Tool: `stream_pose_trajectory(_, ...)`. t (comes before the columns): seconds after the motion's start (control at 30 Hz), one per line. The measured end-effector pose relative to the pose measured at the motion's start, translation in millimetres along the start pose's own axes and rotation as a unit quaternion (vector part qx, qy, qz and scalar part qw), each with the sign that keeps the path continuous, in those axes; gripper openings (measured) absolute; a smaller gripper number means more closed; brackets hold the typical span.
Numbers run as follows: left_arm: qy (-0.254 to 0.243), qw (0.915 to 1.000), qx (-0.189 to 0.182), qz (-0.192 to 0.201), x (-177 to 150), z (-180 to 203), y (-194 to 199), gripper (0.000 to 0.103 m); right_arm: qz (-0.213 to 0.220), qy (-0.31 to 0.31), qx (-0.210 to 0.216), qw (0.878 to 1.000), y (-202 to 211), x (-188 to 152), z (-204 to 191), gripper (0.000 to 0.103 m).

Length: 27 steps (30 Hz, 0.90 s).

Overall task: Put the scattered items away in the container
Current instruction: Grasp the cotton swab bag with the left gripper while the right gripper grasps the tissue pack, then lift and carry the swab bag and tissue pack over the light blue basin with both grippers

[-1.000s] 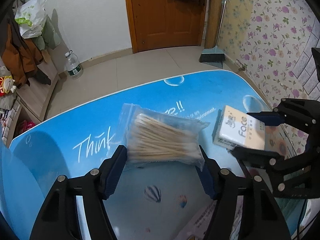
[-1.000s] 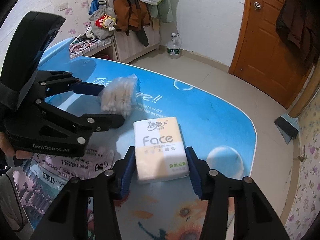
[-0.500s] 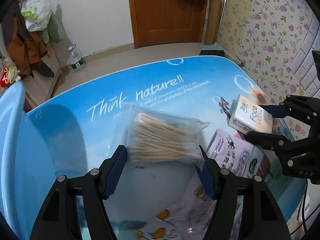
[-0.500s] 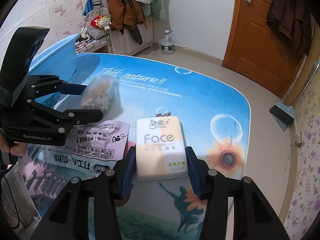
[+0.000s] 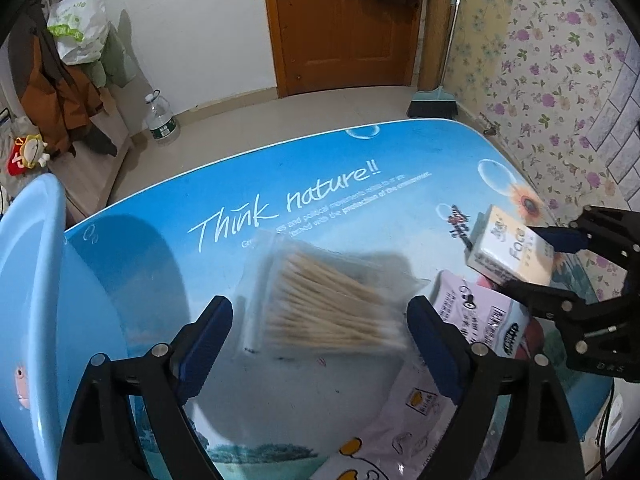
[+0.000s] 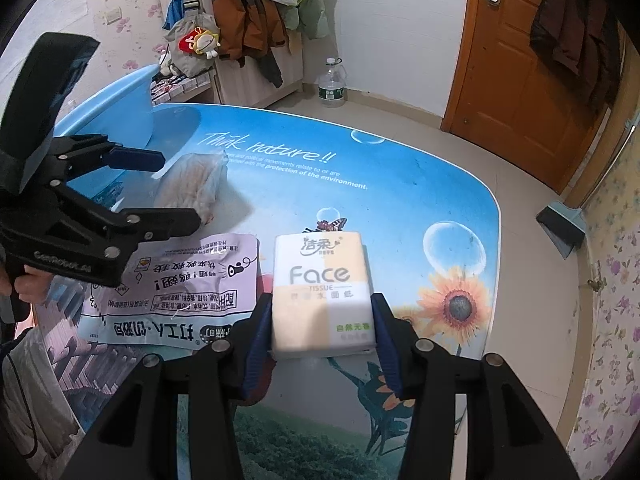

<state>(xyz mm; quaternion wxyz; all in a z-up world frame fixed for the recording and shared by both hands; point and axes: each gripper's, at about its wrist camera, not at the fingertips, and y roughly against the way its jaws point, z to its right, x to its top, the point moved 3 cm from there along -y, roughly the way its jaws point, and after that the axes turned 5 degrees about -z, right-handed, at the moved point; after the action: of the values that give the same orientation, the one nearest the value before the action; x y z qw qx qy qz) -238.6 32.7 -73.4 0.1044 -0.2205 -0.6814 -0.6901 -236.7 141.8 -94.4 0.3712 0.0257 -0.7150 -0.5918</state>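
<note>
A clear bag of cotton swabs [image 5: 328,304] sits blurred between the jaws of my left gripper [image 5: 320,312], which are opening; the pads no longer press on it. It is over the blue printed table [image 5: 360,208], just right of the light blue basin [image 5: 32,272]. The right wrist view shows the same bag of cotton swabs [image 6: 192,188] beside the left gripper [image 6: 176,186], in front of the basin [image 6: 112,104]. My right gripper [image 6: 322,308] is shut on a white and orange "Face" tissue pack [image 6: 322,280], held above the table. The left wrist view shows that tissue pack [image 5: 508,252] at the right.
A flat purple packet with printed text [image 6: 180,280] lies on the table between the two grippers. A water bottle [image 5: 160,120], hanging coats and a broom [image 5: 436,100] stand on the floor beyond the table's far edge. A hand [image 6: 24,280] holds the left gripper.
The left jaws have spread wide and let go of the swab bag, which now looks blurred. Both grippers shifted over the table earlier; the purple packet came into view. The tissue pack stays gripped.
</note>
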Motion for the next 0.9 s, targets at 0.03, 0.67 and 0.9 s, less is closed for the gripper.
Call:
stream_pose_trajectory(0.03, 0.003, 1.0000, -0.004, -0.003, 0, -1, -3, 0.090, 0.000, -0.001, -0.002, 1.000, 0, 0, 0, 0.049)
stream_pose_trajectory(0.67, -0.014, 0.9996, -0.019, 0.017, -3, 5, -5, 0.066, 0.012, 0.001, 0.005, 1.000, -3, 4, 2, 0.047)
stream_pose_trajectory(0.9, -0.012, 0.9993, -0.023, 0.028, 1, 2, 7, 0.063, 0.024, -0.011, -0.002, 1.000, 6, 2, 3, 0.047)
